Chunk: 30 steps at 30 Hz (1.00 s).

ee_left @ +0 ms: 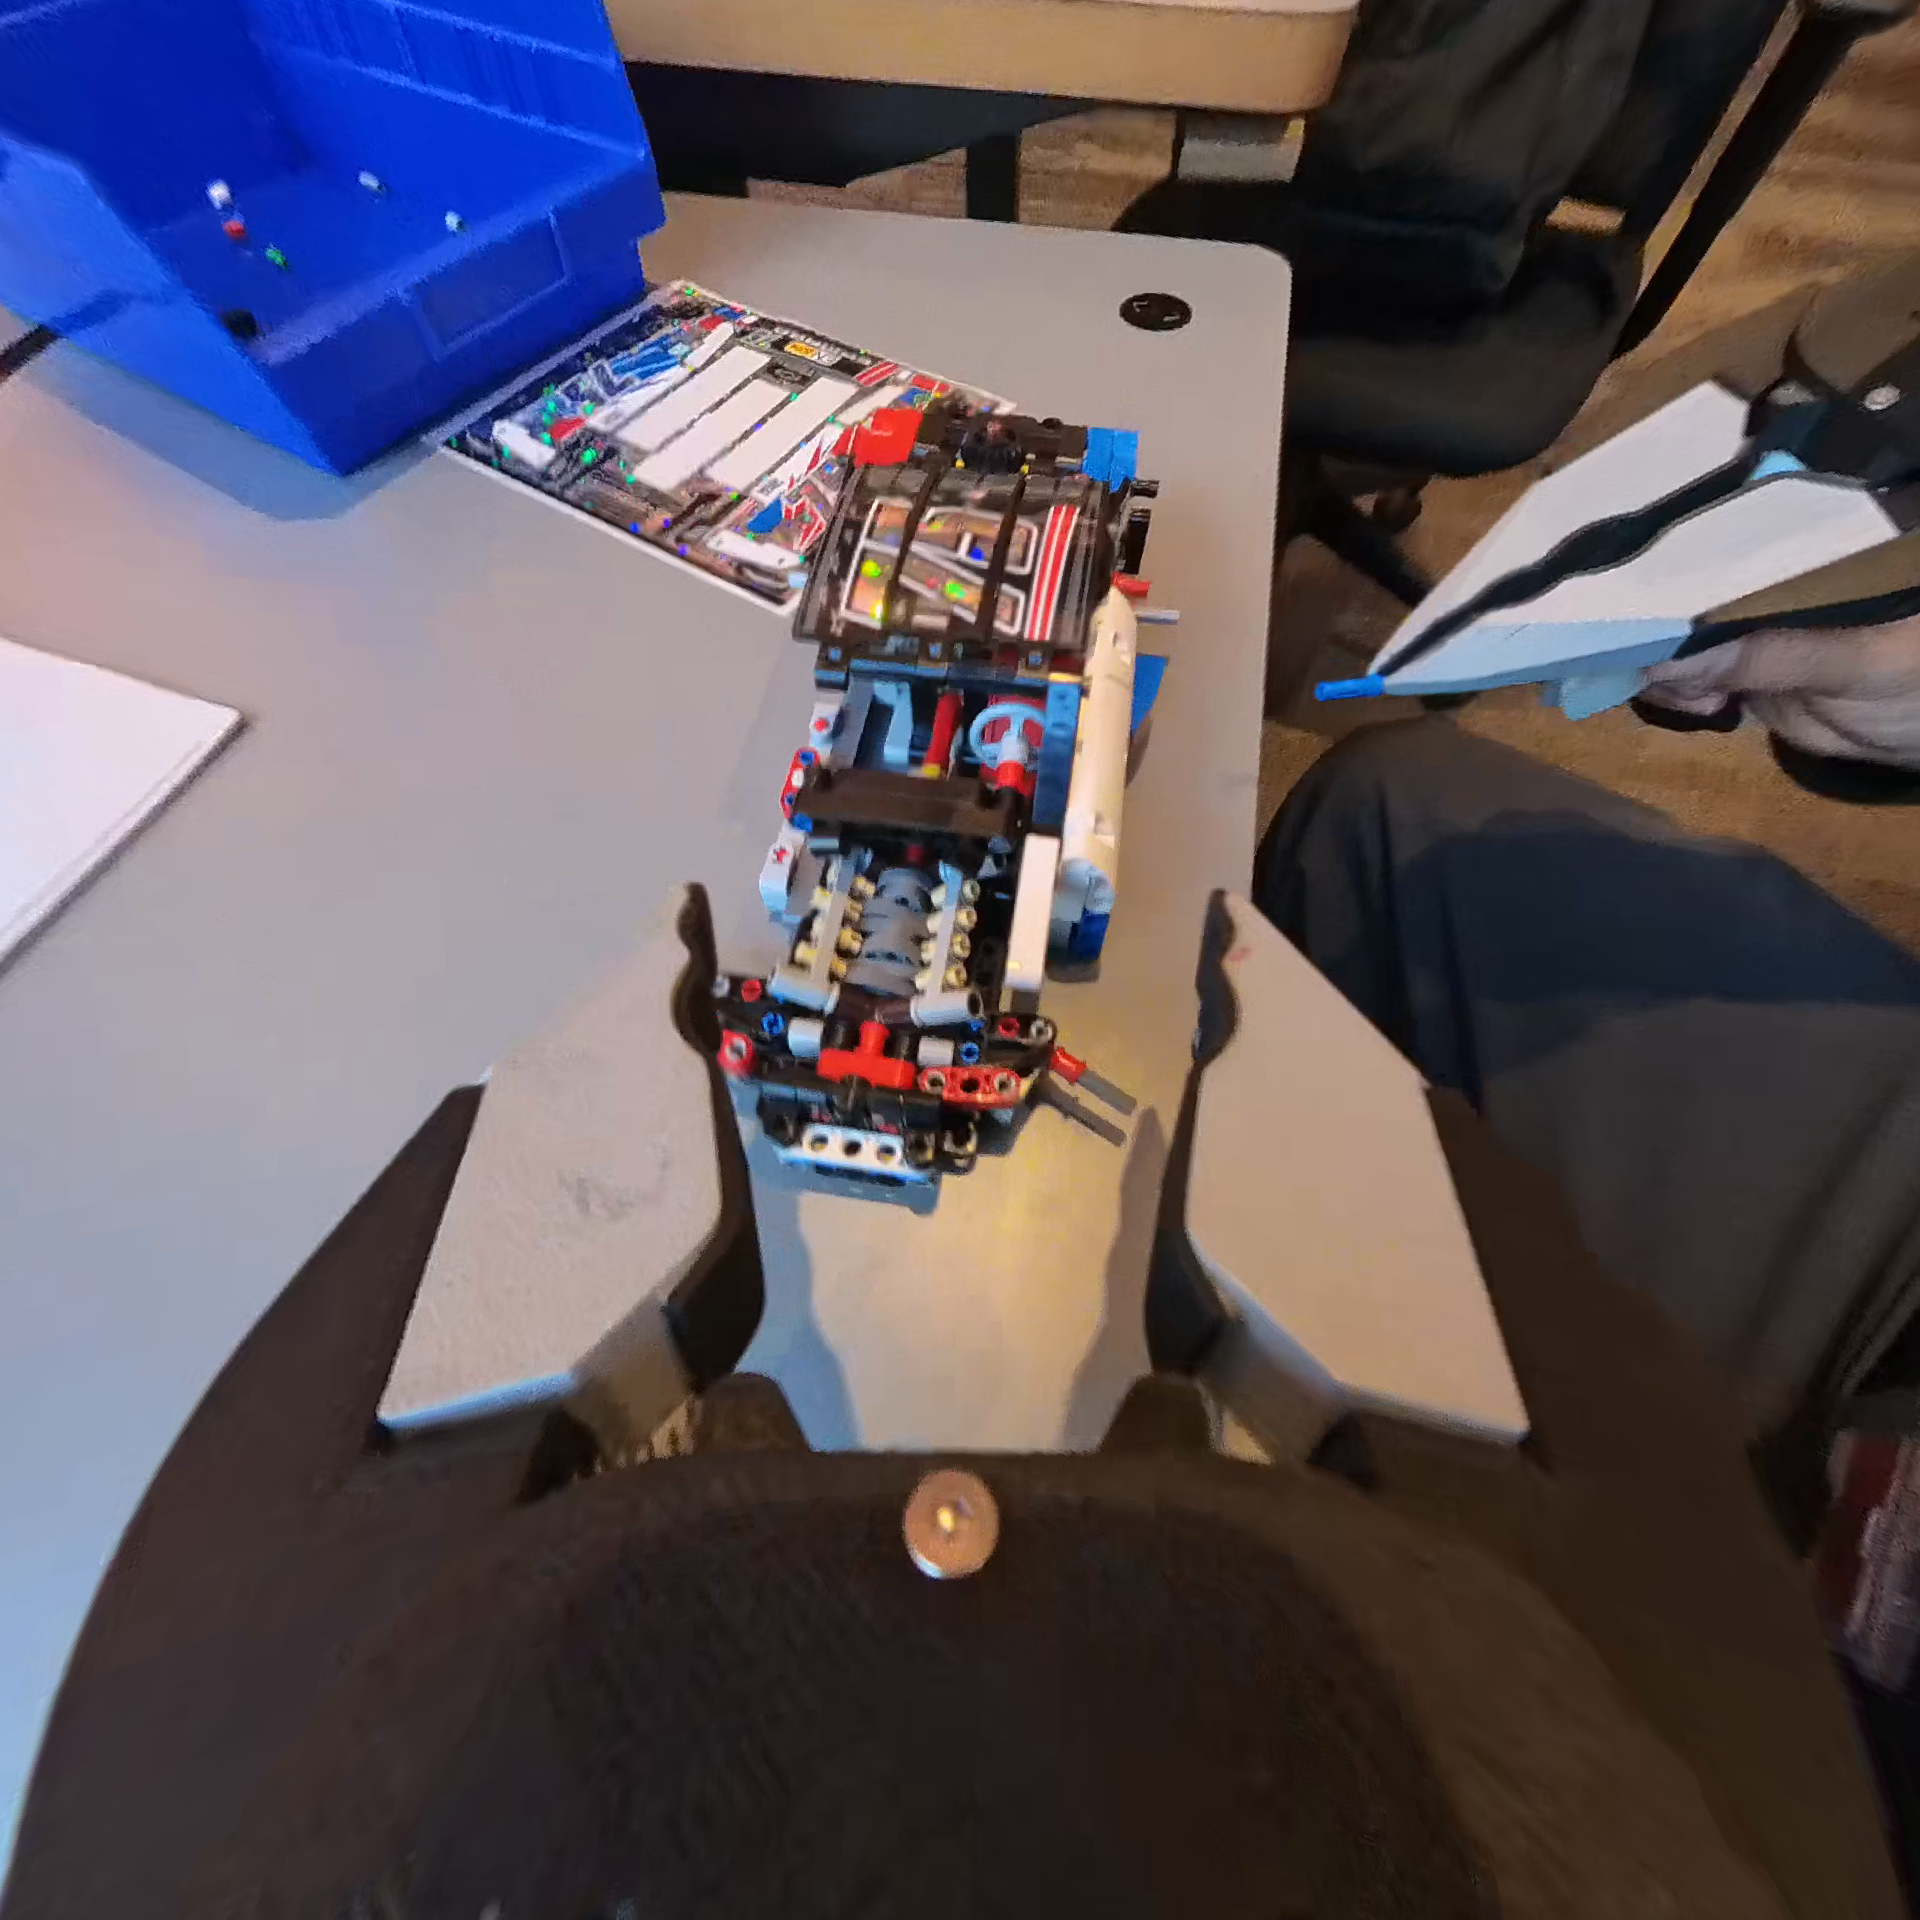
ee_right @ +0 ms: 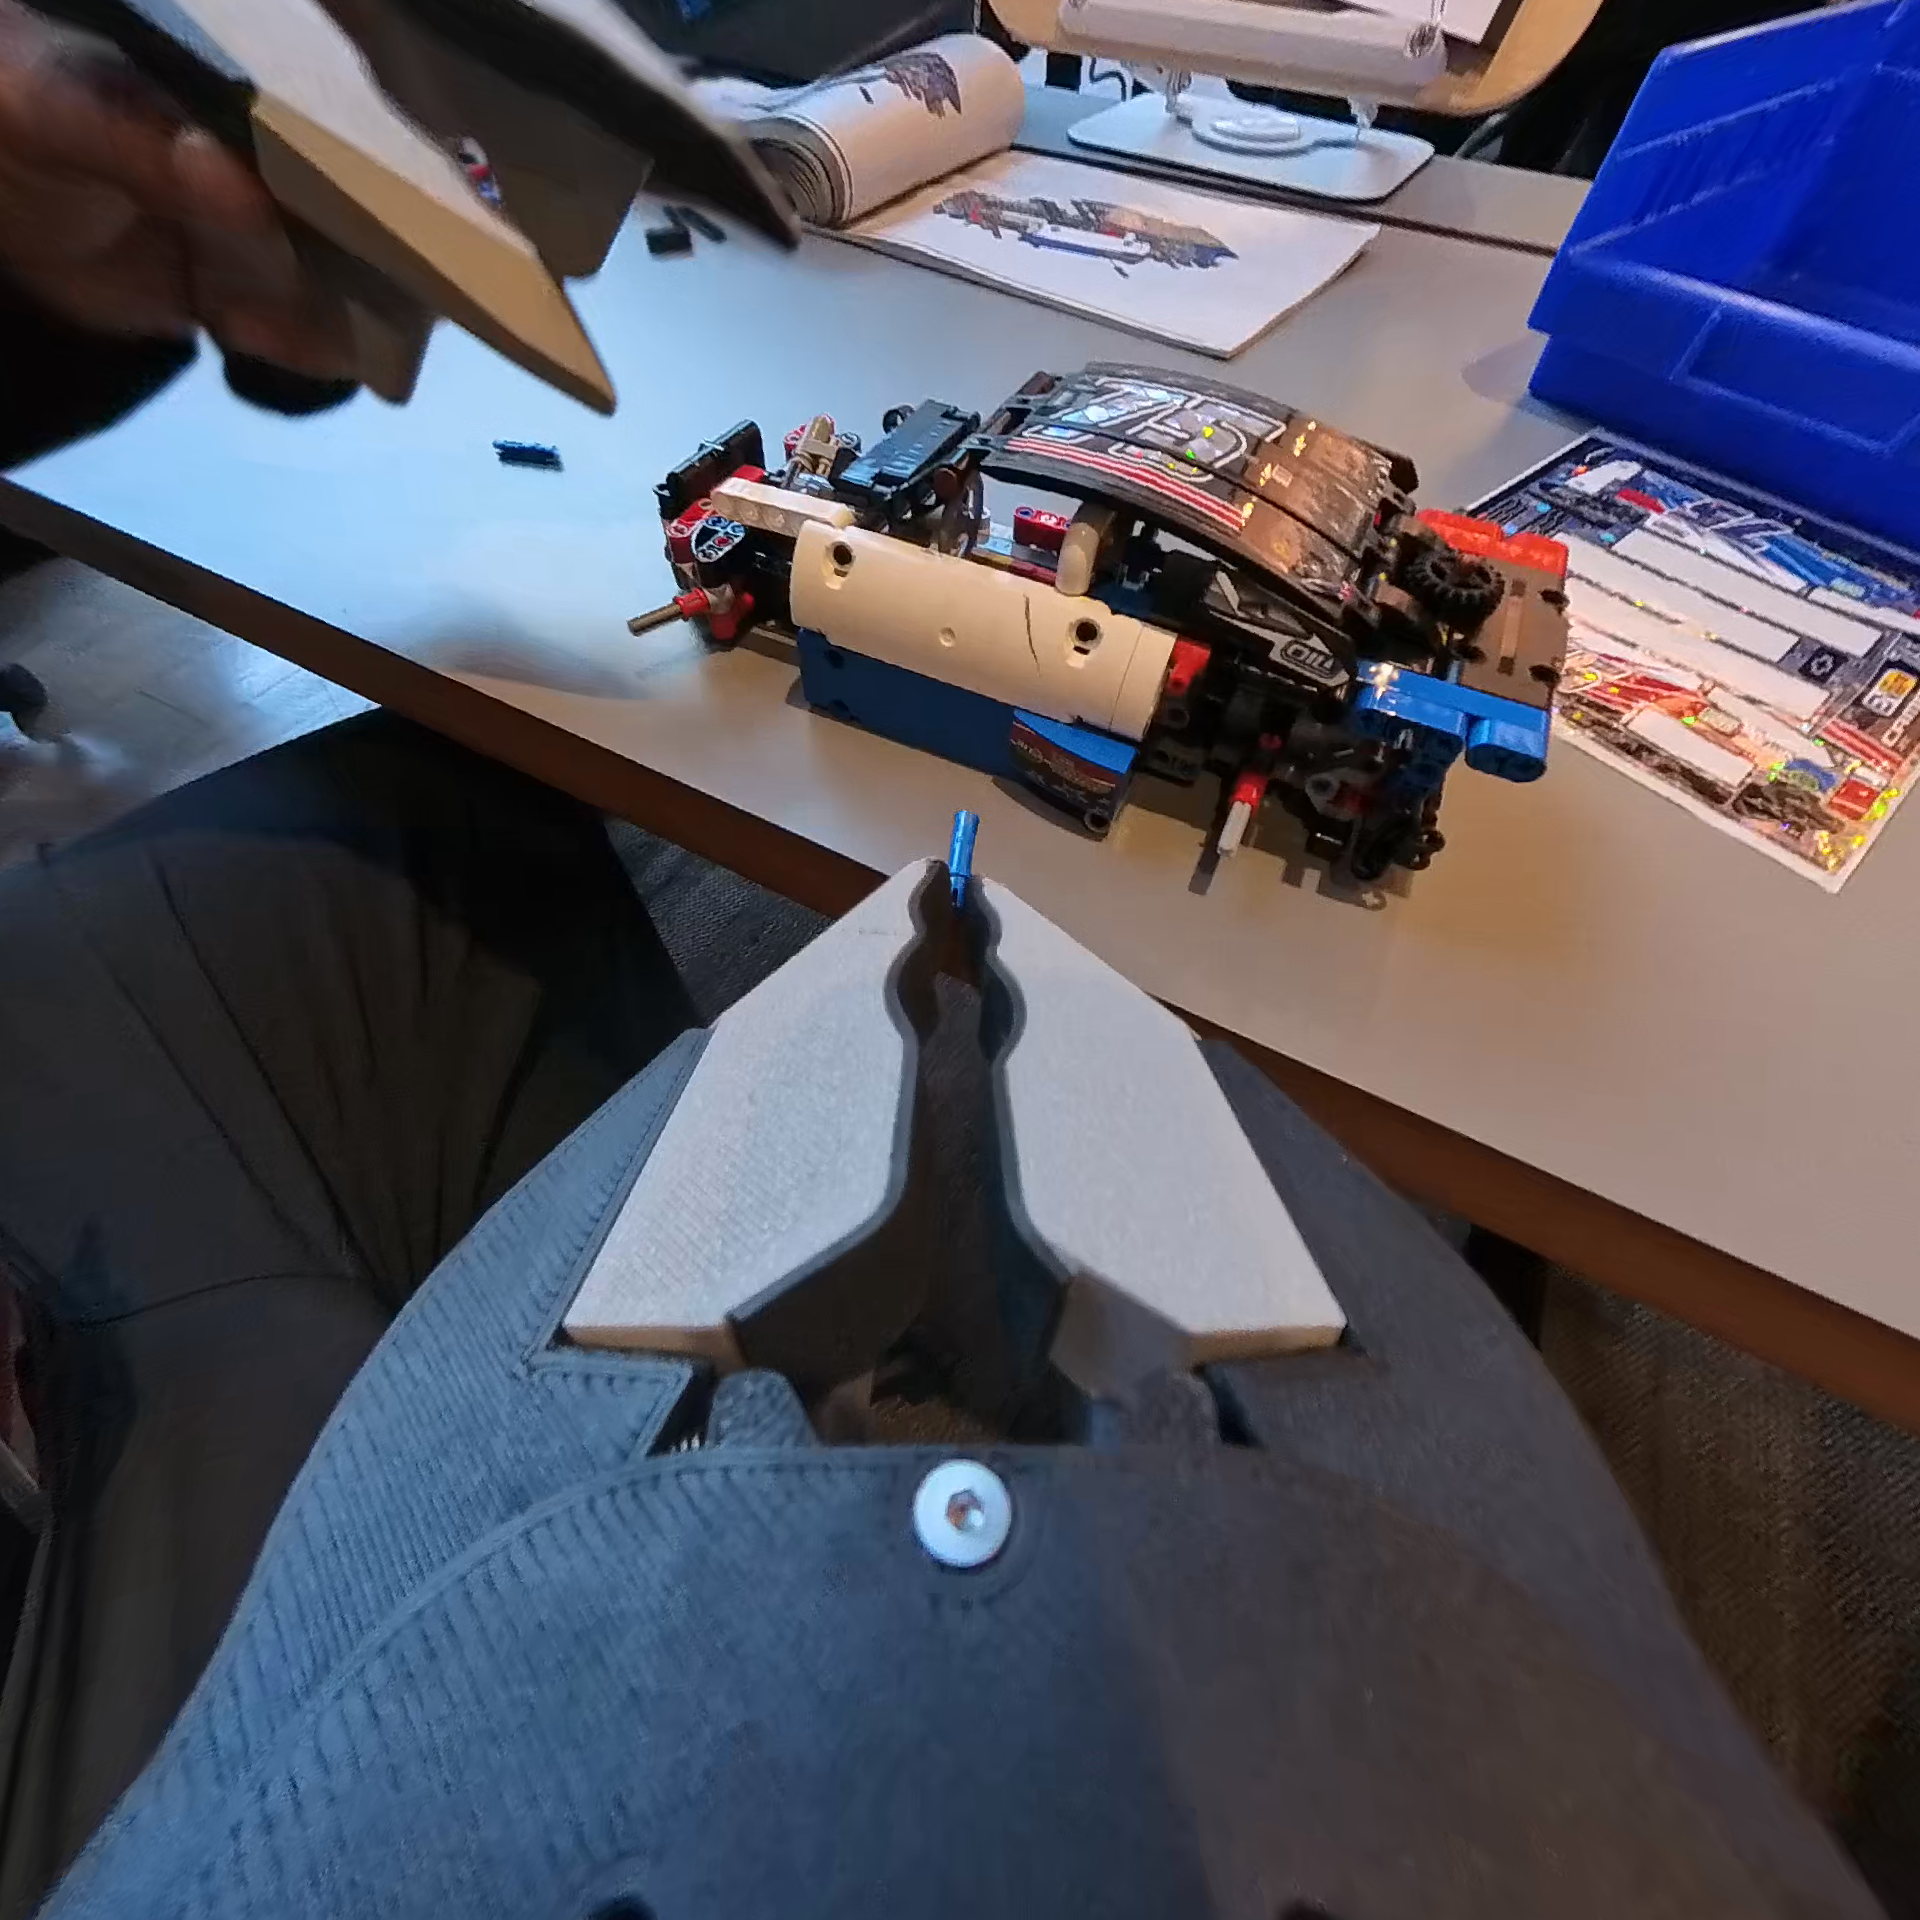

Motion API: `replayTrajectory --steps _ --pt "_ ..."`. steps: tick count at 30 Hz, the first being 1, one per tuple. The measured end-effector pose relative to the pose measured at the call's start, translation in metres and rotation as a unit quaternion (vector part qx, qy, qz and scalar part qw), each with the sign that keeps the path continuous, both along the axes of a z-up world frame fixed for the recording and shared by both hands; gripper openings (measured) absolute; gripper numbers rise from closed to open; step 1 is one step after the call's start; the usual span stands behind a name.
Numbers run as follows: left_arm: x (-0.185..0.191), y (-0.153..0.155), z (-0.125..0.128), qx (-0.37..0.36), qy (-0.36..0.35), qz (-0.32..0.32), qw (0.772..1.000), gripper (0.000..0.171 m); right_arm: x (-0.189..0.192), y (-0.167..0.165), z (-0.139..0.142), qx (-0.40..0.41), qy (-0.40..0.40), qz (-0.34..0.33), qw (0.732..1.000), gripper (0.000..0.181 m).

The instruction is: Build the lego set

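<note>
Both tongs hang near the grey table [ee_left: 416, 831], where a blue bin [ee_left: 312, 208], a sticker sheet [ee_left: 707, 436] and an open instruction booklet [ee_right: 1091, 239] surround the partly built lego car [ee_left: 935, 790]; a loose dark piece [ee_right: 525, 451] lies apart (nothing lies between either tool and the model). Left gripper [ee_left: 956, 977] is spread wide and empty, its fingers flanking the car's front end without touching; right gripper [ee_right: 958, 894] is pinched onto a small blue pin [ee_right: 962, 847] off the table edge. Car's long axis runs away from the left gripper, front nearest it, white side panel toward the right gripper.
</note>
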<state>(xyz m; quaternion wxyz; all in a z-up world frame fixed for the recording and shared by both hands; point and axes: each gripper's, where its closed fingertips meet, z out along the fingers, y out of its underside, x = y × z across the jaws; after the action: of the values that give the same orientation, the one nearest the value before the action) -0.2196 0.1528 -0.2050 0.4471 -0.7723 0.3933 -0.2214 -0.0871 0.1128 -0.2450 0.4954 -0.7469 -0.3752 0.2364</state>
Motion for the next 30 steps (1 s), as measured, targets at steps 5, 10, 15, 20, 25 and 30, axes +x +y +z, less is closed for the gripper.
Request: replayTrajectory --steps 5,10,15,20,25,30 --pt "0.025 0.017 0.005 -0.02 0.019 -0.04 0.999 0.1 0.001 0.003 -0.005 -0.015 -0.002 -0.002 1.0 0.001" --pt "0.044 0.024 -0.028 -0.076 0.087 -0.073 0.991 0.11 0.003 0.005 -0.008 -0.037 0.006 -0.004 0.999 0.001" --pt "0.048 0.034 -0.051 -0.07 0.156 -0.077 0.982 0.11 0.004 0.008 -0.016 -0.077 0.002 -0.006 0.997 0.002" --pt "0.049 0.037 -0.076 -0.088 0.217 -0.085 0.968 0.112 -0.002 0.008 -0.019 -0.094 0.007 0.004 0.996 0.002" --pt "0.051 0.037 -0.083 -0.105 0.224 -0.105 0.963 0.114 -0.003 0.005 -0.023 -0.098 -0.002 0.005 0.995 0.002" --pt "0.052 0.033 -0.083 -0.11 0.231 -0.106 0.961 0.114 0.0 0.004 -0.02 -0.096 -0.002 -0.006 0.995 0.002"
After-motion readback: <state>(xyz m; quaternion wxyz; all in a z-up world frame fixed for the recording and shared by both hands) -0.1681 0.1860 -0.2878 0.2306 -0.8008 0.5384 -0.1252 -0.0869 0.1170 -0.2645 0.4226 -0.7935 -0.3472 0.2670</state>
